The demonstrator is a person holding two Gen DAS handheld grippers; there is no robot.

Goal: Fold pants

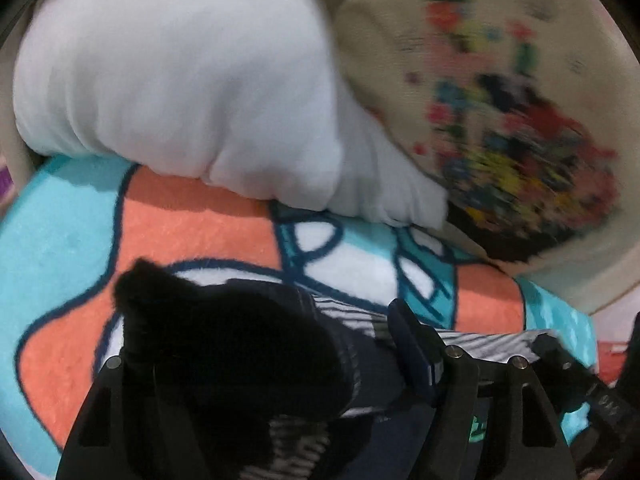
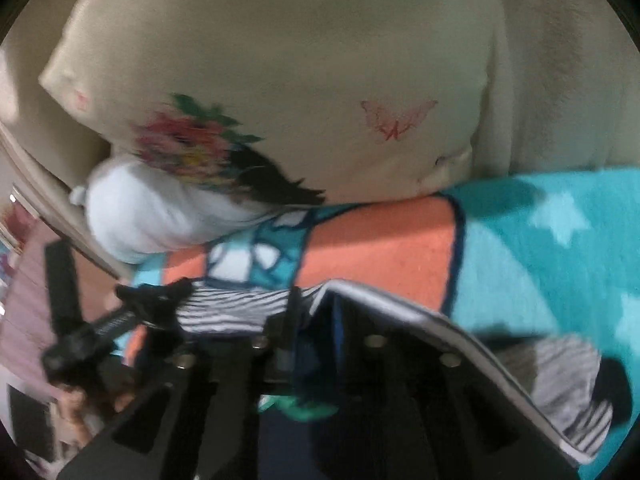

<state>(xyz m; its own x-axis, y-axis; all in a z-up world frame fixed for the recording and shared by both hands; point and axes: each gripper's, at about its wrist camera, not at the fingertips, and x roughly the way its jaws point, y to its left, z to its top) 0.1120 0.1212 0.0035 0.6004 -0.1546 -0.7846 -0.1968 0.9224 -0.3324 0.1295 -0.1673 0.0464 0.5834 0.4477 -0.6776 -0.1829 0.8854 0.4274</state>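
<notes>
The pants [image 1: 492,344] are black-and-white striped with dark navy and black parts, and they lie on a bright blanket [image 1: 192,216]. My left gripper [image 1: 280,340] is shut on the pants; dark cloth bunches over its left finger and a striped edge runs between the fingers. In the right wrist view the striped pants [image 2: 232,308] stretch across the front. My right gripper [image 2: 316,308] is shut on the pants, with a striped flap [image 2: 560,384] draped over its right finger. The left gripper [image 2: 152,296] shows at the left, also on the striped edge.
The blanket [image 2: 520,264] is turquoise, orange and white with stars. A white pillow [image 1: 180,80] lies on its far side. A cream cushion with a colourful floral print [image 1: 500,100] leans behind; it also shows in the right wrist view [image 2: 280,80].
</notes>
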